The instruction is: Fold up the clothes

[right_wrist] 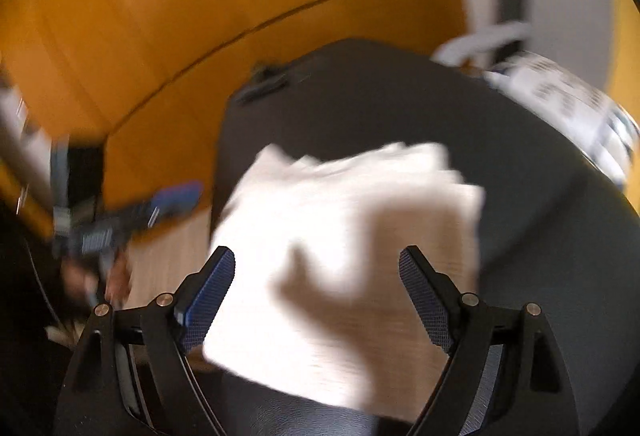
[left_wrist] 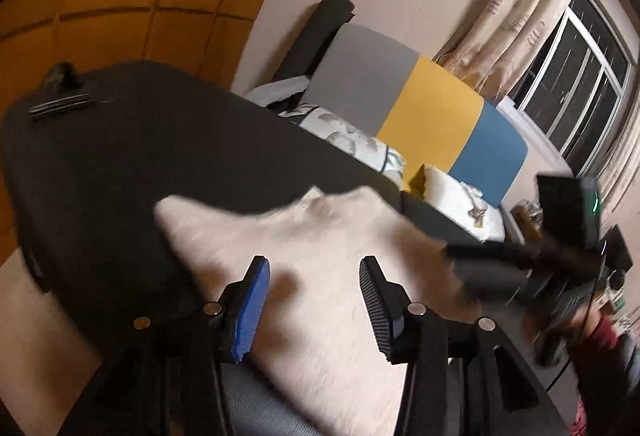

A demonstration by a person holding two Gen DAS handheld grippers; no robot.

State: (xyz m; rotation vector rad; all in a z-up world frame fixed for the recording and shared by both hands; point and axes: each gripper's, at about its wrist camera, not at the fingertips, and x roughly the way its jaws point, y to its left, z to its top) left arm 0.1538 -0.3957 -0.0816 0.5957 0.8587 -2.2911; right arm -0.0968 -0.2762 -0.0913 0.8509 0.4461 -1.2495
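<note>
White folded garment (right_wrist: 352,236) lies on the dark table (right_wrist: 520,164), just ahead of both sets of fingers, left gripper (left_wrist: 314,300) and right gripper (right_wrist: 316,296) both spread wide, empty, about equally near.

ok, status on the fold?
Left gripper open, right gripper open, both empty. White cloth lies folded on dark table. Nothing in the way.

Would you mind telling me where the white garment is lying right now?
The white garment lies on the dark table, near its front edge. In both wrist views it sits just beyond the open tool fingers, between the left tool and the right tool.
</note>
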